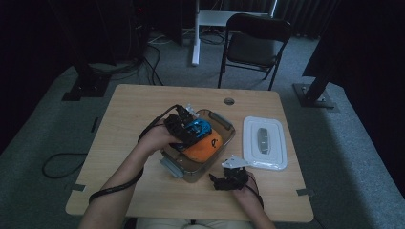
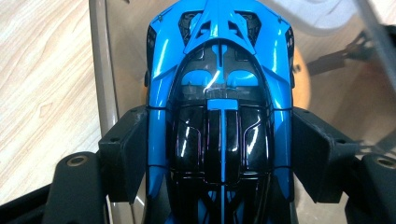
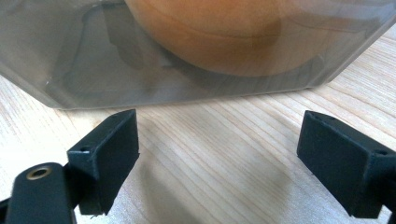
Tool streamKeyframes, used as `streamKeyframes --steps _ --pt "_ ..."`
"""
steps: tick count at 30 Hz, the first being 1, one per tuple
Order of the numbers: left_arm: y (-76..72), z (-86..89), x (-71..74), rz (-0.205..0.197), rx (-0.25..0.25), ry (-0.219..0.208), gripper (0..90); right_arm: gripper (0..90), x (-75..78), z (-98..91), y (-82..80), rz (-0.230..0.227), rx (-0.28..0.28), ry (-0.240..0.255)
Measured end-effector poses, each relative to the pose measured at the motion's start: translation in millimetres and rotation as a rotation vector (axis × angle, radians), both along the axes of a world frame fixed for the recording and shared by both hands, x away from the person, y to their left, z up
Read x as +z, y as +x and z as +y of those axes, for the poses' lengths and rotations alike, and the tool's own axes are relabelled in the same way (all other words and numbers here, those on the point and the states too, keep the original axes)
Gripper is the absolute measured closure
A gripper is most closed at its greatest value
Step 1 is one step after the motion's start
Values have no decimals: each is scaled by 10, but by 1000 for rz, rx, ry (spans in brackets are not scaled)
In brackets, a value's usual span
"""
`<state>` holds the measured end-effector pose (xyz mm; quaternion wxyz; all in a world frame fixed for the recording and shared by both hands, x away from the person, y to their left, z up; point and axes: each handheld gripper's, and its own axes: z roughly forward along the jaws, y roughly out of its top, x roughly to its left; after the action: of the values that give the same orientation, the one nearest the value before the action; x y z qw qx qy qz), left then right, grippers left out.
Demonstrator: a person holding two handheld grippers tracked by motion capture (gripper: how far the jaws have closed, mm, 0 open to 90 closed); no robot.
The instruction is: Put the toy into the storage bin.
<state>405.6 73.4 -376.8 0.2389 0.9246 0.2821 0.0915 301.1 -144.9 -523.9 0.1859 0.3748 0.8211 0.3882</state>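
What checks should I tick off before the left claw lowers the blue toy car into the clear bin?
1. Left claw clamps blue toy car on both sides: ok.
2. Car is over the clear bin: ok.
3. Free floor space beside the orange item: cannot tell.
4. Right claw open, outside the bin: ok.
5. White lid off, lying aside on the table: ok.

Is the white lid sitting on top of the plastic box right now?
No, the white lid lies flat on the table to the right of the open plastic box, apart from it.
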Motion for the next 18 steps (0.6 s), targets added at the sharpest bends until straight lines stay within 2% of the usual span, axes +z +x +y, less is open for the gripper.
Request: streamKeyframes --steps 5,11,18 --pt "1 -19 -89 10 -9 17 288 123 0 -3 -1 1 0 -2" --pt "3 -7 -156 34 -15 11 286 123 -2 -3 5 3 3 -3" --pt "-6 -27 -206 27 -12 41 253 124 -1 -5 3 5 1 1"
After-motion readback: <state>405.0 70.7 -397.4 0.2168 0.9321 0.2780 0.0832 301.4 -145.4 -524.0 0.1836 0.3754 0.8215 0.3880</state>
